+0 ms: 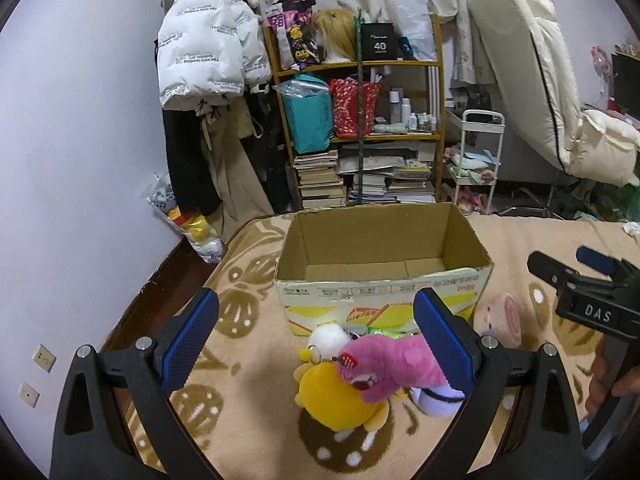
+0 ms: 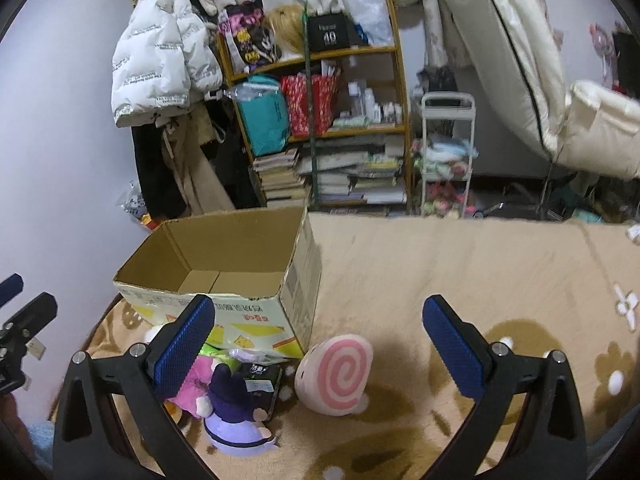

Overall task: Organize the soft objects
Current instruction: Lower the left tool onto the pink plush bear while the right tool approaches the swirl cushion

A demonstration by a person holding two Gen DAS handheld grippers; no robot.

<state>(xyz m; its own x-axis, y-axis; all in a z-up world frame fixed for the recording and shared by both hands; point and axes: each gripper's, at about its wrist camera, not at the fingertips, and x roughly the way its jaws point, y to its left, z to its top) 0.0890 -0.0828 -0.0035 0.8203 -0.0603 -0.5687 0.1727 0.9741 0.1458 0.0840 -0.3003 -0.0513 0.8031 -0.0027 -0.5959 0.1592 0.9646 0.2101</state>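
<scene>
An open cardboard box (image 1: 380,280) stands on the beige blanket; it also shows in the right wrist view (image 2: 224,280), with nothing visible inside. In front of it lies a pile of plush toys: a yellow one (image 1: 332,400), a pink one (image 1: 392,364), a purple one (image 2: 236,416) and a round white-and-pink swirl one (image 2: 336,376). My left gripper (image 1: 316,344) is open above the yellow and pink toys, holding nothing. My right gripper (image 2: 320,348) is open above the swirl toy, holding nothing. It also shows in the left wrist view (image 1: 568,264).
The blanket (image 2: 480,272) covers a bed that stretches to the right. Beyond its far edge stand a cluttered wooden shelf (image 1: 360,120), hanging coats (image 1: 208,48), a white trolley (image 1: 476,160) and a propped-up mattress (image 1: 532,60). A wall (image 1: 80,160) lies to the left.
</scene>
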